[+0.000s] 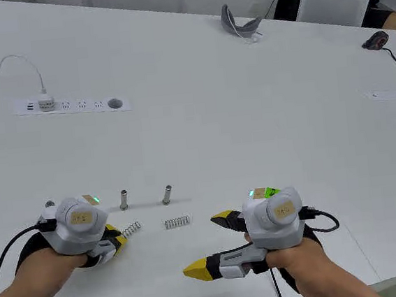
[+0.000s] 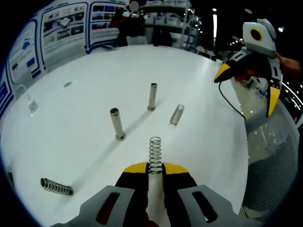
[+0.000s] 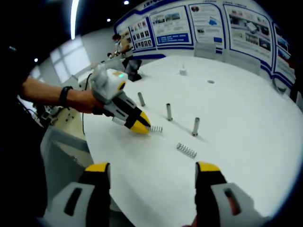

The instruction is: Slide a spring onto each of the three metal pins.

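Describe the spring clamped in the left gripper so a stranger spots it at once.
On the white table, look near the upright pins. The spring sticks out between the yellow tips of the left gripper; the other springs lie loose.

On table [image 1: 202, 120]: mid pin [image 1: 123, 199] beside R pin [image 1: 166, 193], loose spring [image 1: 177, 222] just in front of R pin.

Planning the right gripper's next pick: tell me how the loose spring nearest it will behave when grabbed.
The loose spring lies on its side on the smooth white table, so a nudge would probably roll it. Its thin open coils suggest it is light and may squash or bend under a firm pinch.
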### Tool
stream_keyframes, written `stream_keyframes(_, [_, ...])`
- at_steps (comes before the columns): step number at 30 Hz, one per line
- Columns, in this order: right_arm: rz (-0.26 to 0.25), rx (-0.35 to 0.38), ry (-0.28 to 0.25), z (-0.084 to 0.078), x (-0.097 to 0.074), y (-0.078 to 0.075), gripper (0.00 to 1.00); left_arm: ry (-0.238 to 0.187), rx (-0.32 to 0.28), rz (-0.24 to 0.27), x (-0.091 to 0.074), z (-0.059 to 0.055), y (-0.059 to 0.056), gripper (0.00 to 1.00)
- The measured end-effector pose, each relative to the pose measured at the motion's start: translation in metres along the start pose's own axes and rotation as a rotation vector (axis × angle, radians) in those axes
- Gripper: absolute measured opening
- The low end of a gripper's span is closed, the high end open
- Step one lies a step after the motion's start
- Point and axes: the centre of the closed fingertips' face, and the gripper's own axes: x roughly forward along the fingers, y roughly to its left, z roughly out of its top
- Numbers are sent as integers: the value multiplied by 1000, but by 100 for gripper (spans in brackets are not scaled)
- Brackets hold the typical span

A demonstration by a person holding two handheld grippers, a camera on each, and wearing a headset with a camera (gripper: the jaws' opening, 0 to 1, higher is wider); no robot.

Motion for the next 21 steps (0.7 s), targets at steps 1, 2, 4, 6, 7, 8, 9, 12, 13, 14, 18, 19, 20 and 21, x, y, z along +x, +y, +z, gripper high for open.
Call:
stream_keyframes(1, [1, 0, 0, 1, 0, 0, 74, 0, 1, 2, -2, 0, 0, 11])
stream_keyframes(2, [2, 1, -1, 1, 1, 0, 74, 0, 2, 4, -3, -1, 0, 11])
stream_keyframes(4, [6, 1, -2, 2, 2, 1, 74, -6, -2, 6, -7, -1, 1, 11])
stream_keyframes(6, [9, 5, -8, 4, 3, 2, 74, -13, -8, 11, -11, -2, 2, 11])
stream_keyframes(7, [13, 8, -13, 5, 4, 2, 74, -17, -11, 13, -13, -2, 2, 11])
stream_keyframes(8, [15, 10, -16, 6, 4, 3, 74, -22, -12, 14, -16, -2, 1, 11])
stream_keyframes(9, [18, 10, -18, 7, 5, 3, 74, -25, -13, 13, -19, -3, 0, 11])
stream_keyframes(12, [23, 9, -19, 9, 7, 4, 73, -26, -7, 15, -26, -6, -2, 11])
stream_keyframes(13, [24, 13, -20, 9, 8, 5, 73, -27, -5, 16, -29, -8, -2, 11])
stream_keyframes(14, [26, 15, -21, 9, 8, 6, 73, -28, -5, 17, -31, -10, -3, 11])
stream_keyframes(18, [39, 15, -22, 9, 12, 11, 73, -45, -36, 26, -42, -15, -2, 11])
stream_keyframes(19, [42, 14, -22, 9, 13, 12, 73, -46, -40, 28, -44, -17, -3, 11])
stream_keyframes(20, [47, 12, -20, 9, 14, 13, 73, -48, -41, 31, -47, -18, -3, 11])
stream_keyframes(21, [49, 11, -20, 9, 15, 14, 73, -48, -41, 33, -49, -20, -4, 11])
